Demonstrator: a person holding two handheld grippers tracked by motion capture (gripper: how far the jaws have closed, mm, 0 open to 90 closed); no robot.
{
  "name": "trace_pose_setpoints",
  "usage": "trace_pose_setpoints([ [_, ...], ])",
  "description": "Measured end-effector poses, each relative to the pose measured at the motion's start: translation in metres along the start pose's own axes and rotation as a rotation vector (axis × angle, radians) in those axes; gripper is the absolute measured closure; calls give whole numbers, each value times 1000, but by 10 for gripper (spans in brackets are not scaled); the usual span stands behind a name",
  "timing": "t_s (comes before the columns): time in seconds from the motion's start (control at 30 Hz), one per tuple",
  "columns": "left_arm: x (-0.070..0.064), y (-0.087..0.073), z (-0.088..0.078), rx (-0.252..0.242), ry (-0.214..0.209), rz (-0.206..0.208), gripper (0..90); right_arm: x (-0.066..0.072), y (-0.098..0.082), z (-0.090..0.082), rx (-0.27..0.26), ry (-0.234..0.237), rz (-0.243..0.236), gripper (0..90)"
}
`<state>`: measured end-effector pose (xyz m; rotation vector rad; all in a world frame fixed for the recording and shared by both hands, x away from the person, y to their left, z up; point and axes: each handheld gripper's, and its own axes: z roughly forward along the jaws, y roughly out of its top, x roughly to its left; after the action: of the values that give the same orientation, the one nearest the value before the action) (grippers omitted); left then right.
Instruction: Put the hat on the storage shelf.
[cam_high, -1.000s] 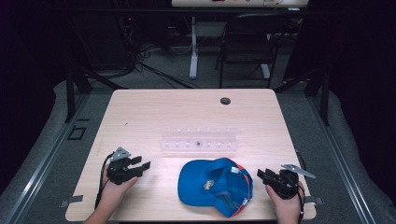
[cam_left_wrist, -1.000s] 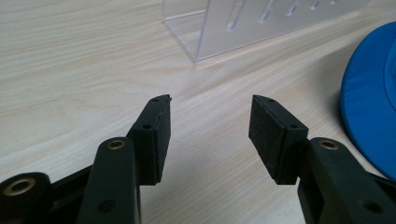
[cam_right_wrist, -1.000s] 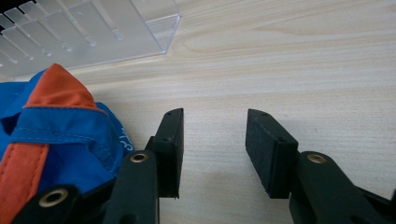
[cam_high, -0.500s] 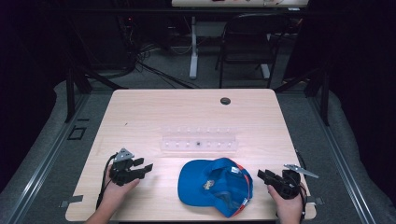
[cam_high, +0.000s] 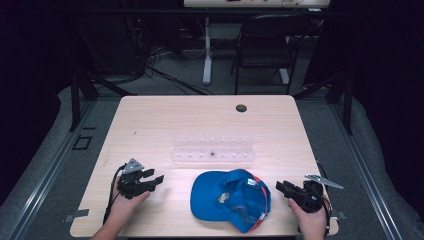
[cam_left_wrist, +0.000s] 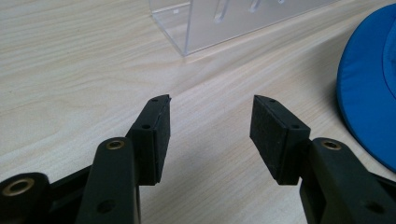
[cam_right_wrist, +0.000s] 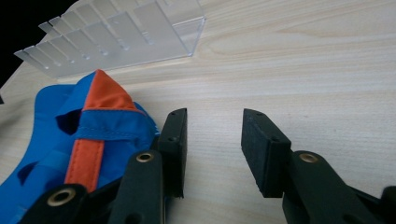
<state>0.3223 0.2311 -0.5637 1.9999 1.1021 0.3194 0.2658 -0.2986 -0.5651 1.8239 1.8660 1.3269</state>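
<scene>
A light wooden table (cam_high: 150, 125) stands in a dark room, with a folding chair (cam_high: 262, 47) and cables on the floor behind it. A clear acrylic divider rack (cam_high: 212, 149) lies across the table's middle. Nearer the person, a blue baseball cap (cam_high: 227, 199) with orange trim rests upside down on the wood, between the two hands.

The left gripper (cam_high: 152, 179) rests on the table left of the cap, well apart from it. Its jaws stand wide, with bare wood between the pads (cam_left_wrist: 159, 135).

The right gripper (cam_high: 281, 187) lies just beside the cap's right edge. Its jaws have just been closing but stand apart, with bare table between them. In the right gripper view the cap's orange strap (cam_right_wrist: 86, 161) lies outside the left-hand jaw; whether that jaw touches the fabric cannot be told.
</scene>
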Motion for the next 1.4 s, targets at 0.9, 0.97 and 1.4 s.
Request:
trace_pose_setpoints([
  [0.9,-2,0,0,0,-2,6,485,23,32,-12,204,45,-7,601],
  [0.97,-2,0,0,1,-1,9,485,24,34,-13,212,60,4,599],
  [1.4,-3,0,0,7,-6,17,485,27,43,-21,274,69,4,585],
])
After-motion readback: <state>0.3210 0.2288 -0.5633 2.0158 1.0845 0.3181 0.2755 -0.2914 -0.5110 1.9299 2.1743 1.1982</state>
